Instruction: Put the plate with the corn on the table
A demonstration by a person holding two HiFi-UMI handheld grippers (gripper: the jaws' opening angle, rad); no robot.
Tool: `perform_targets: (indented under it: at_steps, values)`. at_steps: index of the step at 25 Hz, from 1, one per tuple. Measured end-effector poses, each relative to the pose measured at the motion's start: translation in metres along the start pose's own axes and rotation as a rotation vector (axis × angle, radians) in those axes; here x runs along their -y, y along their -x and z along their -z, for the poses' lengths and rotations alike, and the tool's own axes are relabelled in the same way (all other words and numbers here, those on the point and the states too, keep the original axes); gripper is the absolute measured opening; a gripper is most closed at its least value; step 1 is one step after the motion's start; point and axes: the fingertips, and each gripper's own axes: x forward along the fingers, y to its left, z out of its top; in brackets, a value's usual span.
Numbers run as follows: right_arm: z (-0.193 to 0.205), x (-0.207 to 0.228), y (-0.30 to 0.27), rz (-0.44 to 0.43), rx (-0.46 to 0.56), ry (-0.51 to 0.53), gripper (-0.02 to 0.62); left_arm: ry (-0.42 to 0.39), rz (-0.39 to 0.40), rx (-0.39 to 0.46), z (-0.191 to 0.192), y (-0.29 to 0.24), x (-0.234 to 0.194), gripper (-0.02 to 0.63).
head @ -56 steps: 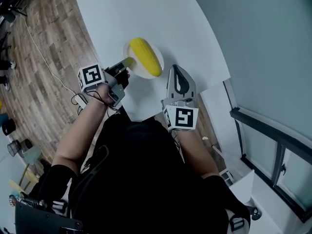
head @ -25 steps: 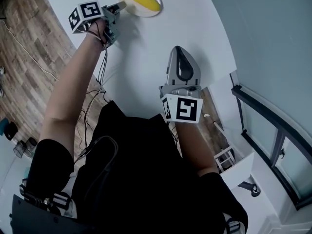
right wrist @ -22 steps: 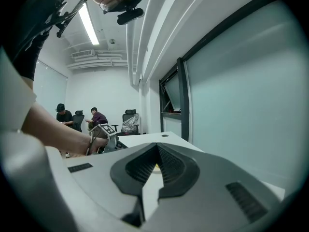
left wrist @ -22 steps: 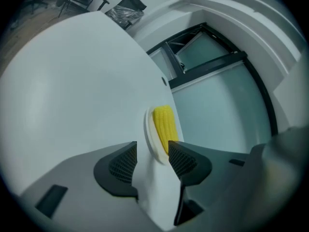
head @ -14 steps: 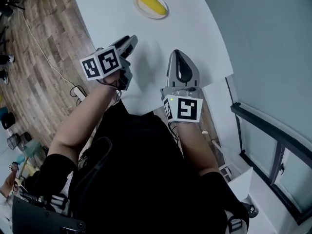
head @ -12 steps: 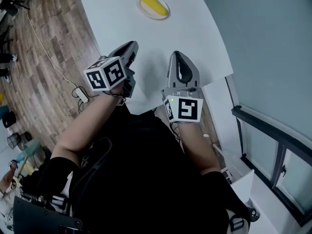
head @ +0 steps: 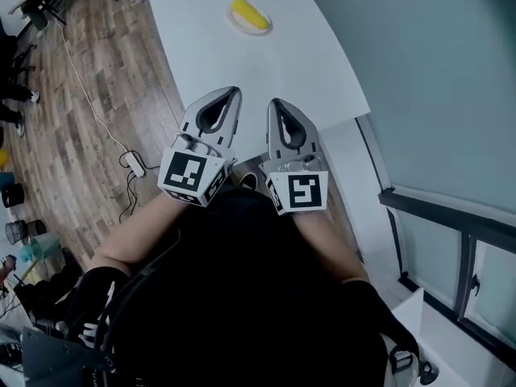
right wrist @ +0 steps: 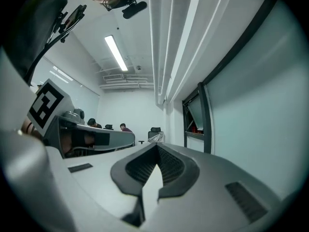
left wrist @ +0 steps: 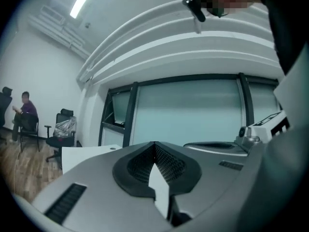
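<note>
A: left tool (head: 232,93)?
B: clenched, empty, at near desk (head: 242,63) edge. plate (head: 240,27) with corn (head: 249,14) rests on desk, far end, dead ahead between both tools, well apart. corn axis diagonal, I think, tiny in frame
A: right tool (head: 274,103)?
B: same, clenched on nothing

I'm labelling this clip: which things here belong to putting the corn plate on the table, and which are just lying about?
Part of the job:
plate, set on the table
corn on it
left gripper and right gripper, both shut and empty

Just lying about:
power strip and cable on the floor
office chair
</note>
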Motion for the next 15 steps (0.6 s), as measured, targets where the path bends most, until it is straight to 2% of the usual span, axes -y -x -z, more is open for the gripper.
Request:
perform_targets:
  at_steps: [4,10,15]
  values:
    - [-0.007,-0.009,0.011,-0.017,0.013,0.020,0.002,-0.047,0.027,0.037,-0.003,0.009,0.018,0.003]
    - [-0.010,-0.010,0.010,-0.021,0.017,0.039,0.000,-0.049,0.011,0.059,-0.005,0.010,0.018,0.003]
    - [-0.010,-0.017,0.013,-0.029,0.013,0.032,0.002,-0.044,-0.005,0.041,-0.003,0.019,0.018,0.003]
